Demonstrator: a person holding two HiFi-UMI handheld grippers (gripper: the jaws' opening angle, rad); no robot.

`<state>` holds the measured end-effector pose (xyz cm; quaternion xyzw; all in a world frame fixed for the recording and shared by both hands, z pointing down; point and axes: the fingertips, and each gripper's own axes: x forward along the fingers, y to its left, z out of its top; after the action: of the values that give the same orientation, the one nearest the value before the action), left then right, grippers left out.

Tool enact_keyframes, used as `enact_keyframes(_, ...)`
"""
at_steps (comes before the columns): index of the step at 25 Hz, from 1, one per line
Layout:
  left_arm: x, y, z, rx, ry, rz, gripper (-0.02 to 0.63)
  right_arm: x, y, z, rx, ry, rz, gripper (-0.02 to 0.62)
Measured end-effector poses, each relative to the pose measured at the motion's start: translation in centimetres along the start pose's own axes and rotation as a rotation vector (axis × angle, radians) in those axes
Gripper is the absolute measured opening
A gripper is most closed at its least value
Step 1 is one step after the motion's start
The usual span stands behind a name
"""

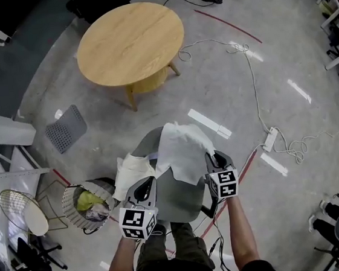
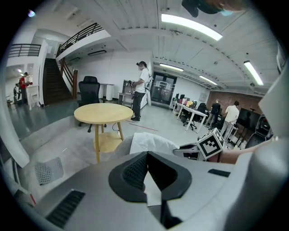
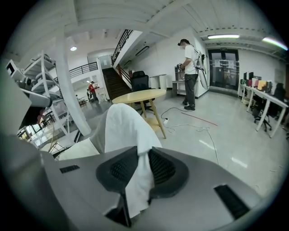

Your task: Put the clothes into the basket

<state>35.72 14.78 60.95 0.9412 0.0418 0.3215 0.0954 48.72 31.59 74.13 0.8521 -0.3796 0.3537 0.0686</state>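
Observation:
A white garment [image 1: 183,148] lies draped over the back of a grey chair [image 1: 178,199]. My right gripper [image 1: 212,161] is shut on its right edge; in the right gripper view the cloth [image 3: 124,128] hangs pinched between the ribbed pads [image 3: 121,169]. A cream garment [image 1: 131,169] lies on the chair's left side. My left gripper [image 1: 144,189] sits beside it, shut on a strip of pale cloth [image 2: 150,187]; which garment it belongs to I cannot tell. The wire basket [image 1: 67,201] stands on the floor to the left, with yellow and grey clothes inside.
A round wooden table [image 1: 130,42] stands beyond the chair. A grey perforated panel [image 1: 65,128] lies on the floor at left, and a white rack [image 1: 4,175] fills the left edge. A power strip with cable [image 1: 270,140] lies at right. People stand far off.

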Motion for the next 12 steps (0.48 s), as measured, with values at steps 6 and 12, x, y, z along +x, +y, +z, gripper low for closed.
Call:
enact_keyframes(6, -1.0, 0.1, 0.0, -0.005, -0.010, 0.003, 0.007, -1.2, 0.0, 1.1, 0.000, -0.049, -0.033, 0.040)
enact_keyframes(12, -2.8, 0.4, 0.3, -0.004, -0.034, 0.010, 0.008, -2.8, 0.6, 2.9, -0.006, -0.098, -0.059, 0.037)
